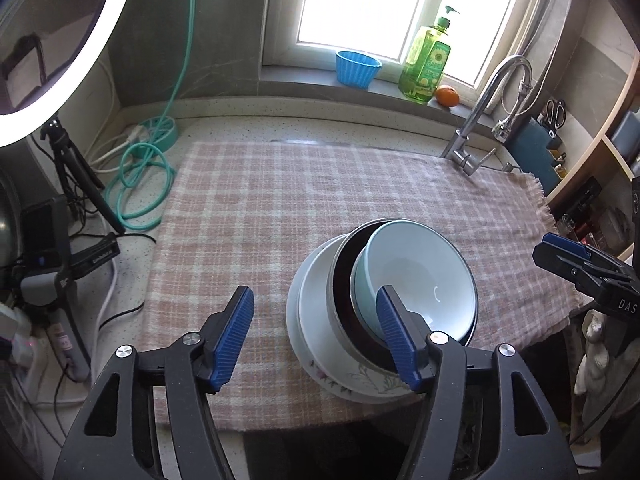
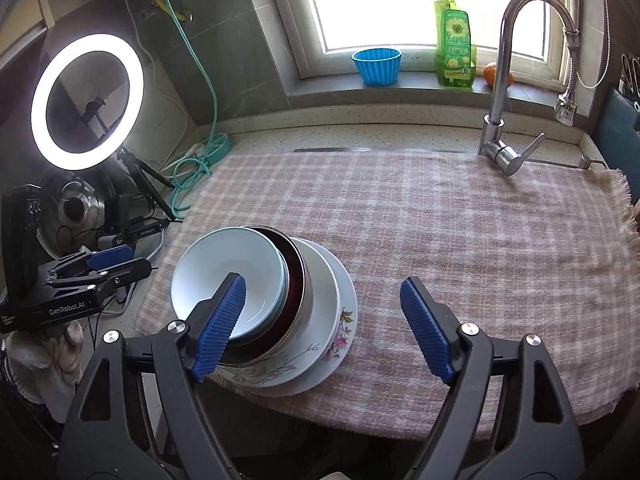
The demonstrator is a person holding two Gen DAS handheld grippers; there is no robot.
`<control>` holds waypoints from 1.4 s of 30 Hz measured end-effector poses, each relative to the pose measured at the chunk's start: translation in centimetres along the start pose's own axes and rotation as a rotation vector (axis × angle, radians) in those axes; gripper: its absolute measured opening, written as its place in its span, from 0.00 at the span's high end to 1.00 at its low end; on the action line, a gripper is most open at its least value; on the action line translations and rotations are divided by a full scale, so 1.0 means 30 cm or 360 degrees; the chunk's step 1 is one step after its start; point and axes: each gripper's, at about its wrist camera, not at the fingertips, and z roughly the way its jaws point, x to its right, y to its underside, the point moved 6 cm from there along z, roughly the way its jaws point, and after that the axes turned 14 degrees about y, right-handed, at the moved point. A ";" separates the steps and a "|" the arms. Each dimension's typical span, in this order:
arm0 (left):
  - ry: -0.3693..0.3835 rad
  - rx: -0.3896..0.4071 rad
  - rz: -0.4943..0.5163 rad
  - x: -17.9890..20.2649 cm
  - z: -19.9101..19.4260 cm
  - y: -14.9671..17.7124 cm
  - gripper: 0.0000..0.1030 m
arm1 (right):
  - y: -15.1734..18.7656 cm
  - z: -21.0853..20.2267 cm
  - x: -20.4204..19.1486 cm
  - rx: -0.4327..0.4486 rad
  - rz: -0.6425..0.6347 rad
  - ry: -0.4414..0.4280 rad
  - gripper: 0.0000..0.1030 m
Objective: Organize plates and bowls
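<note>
"GenRobot.AI" stands in white on the black body of the left gripper (image 2: 108, 266), at the left edge of the right wrist view. "DAS" shows on the right gripper (image 1: 560, 254), at the right edge of the left wrist view. The yellow-green soap bottle (image 2: 454, 40) on the far windowsill bears a sunflower label whose lettering is too small to read.

Window: daylight is pouring through the white-framed window (image 2: 432, 4) above the grey sill (image 2: 400, 84).
Wall: dark grey tiles (image 2: 248, 40) are lining the corner, with a teal hose (image 2: 200, 64) hanging down them.
Countertop: a speckled stone countertop (image 2: 360, 128) is lying under a pink checked cloth (image 2: 440, 216).
Faucet: a chrome gooseneck faucet (image 2: 504, 60) is standing at the right.
Light: a ring light (image 2: 87, 101) is glowing on a tripod at the left.
Sill items: a blue fluted cup (image 2: 377, 66), a green soap bottle (image 2: 454, 40) and an orange fruit (image 1: 447, 96) are sitting there.
</note>
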 end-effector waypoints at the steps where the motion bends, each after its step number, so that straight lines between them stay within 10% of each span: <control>1: -0.0006 0.0010 0.0006 0.008 -0.010 0.001 0.32 | 0.000 -0.013 0.008 0.0015 0.0024 -0.0003 0.16; 19: -0.0098 0.0229 -0.0052 0.053 -0.135 0.003 0.23 | 0.015 -0.118 0.126 0.0142 0.0267 0.0052 0.10; 42: -0.0138 0.0217 0.0032 0.087 -0.129 0.000 0.23 | 0.028 -0.108 0.106 0.0136 0.0227 0.0063 0.10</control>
